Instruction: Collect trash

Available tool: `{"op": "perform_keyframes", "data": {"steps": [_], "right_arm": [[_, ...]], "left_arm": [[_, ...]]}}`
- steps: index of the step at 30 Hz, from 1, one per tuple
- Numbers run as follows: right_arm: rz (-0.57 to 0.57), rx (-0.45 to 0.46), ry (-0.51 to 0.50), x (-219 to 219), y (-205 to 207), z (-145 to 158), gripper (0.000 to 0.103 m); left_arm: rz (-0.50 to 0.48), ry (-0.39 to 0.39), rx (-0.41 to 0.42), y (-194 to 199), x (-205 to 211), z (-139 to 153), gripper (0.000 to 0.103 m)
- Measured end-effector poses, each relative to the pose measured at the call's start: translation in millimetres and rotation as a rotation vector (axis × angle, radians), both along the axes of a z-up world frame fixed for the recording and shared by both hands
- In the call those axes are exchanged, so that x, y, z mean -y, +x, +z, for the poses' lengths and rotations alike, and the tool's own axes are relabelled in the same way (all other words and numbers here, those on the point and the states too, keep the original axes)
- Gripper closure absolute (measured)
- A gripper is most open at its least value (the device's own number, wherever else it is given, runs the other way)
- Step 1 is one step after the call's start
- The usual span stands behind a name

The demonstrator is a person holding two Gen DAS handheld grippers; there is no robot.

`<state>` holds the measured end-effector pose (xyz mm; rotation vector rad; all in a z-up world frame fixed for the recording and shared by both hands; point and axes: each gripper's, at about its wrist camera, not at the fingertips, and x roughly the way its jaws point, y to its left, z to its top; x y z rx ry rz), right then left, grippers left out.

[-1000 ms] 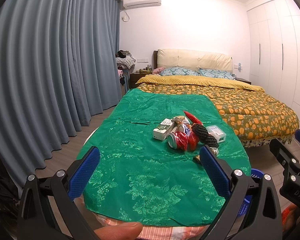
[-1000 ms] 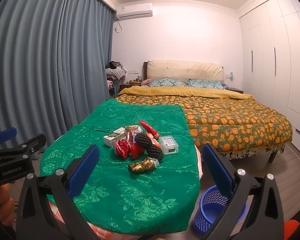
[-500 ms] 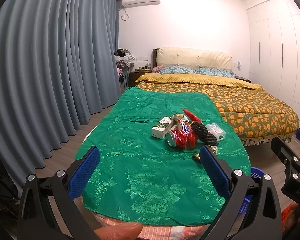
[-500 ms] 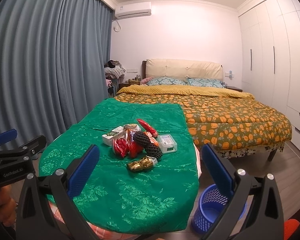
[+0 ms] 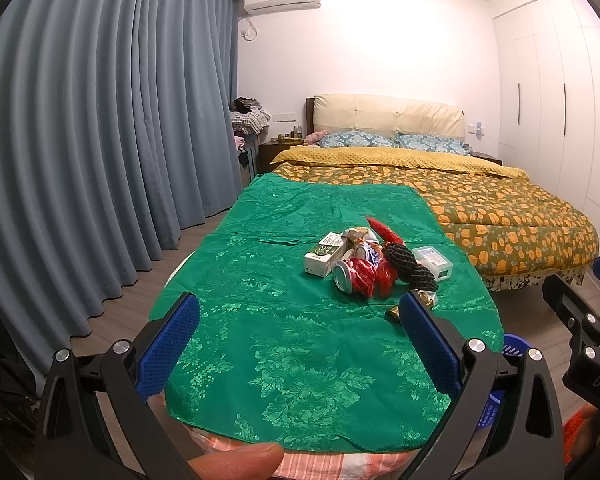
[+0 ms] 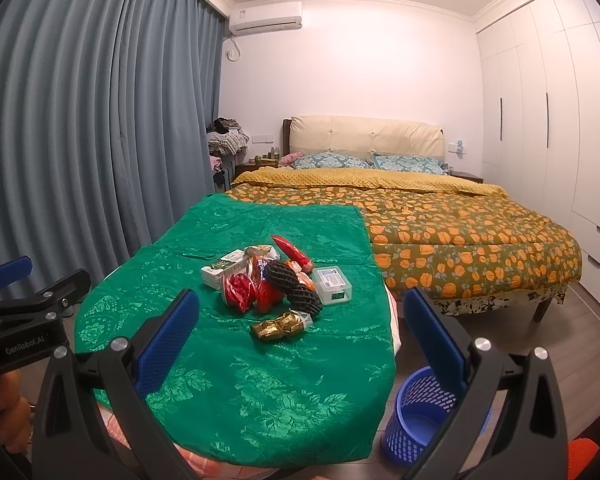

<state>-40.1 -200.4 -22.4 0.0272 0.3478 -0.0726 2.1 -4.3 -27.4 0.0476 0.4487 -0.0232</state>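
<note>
Left wrist view: left gripper (image 5: 298,318) is hanging spread wide and empty over the near end of the green tablecloth (image 5: 284,344); the trash pile (image 5: 374,262) is sitting ahead and slightly right of its fingers, well apart. Right wrist view: right gripper (image 6: 300,314) is also gaping, gripping nothing; the pile is lying ahead between its fingers, gold wrapper (image 6: 282,325) nearest, blue wastebasket (image 6: 422,420) standing on the floor just right of the table.

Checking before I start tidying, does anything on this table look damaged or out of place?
Yes: a crushed red can lies on its side in a heap of wrappers on the green cloth, beside a white carton. The blue bin stands on the floor.
</note>
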Motion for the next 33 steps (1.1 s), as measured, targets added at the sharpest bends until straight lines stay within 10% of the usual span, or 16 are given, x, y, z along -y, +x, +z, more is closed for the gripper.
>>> {"op": "perform_keyframes", "data": {"steps": [33], "right_arm": [[-0.009,-0.001,-0.001,4,-2,-1,0.004]], "left_arm": [[-0.006,0.049,0.081,-4,7,15,0.004]]}}
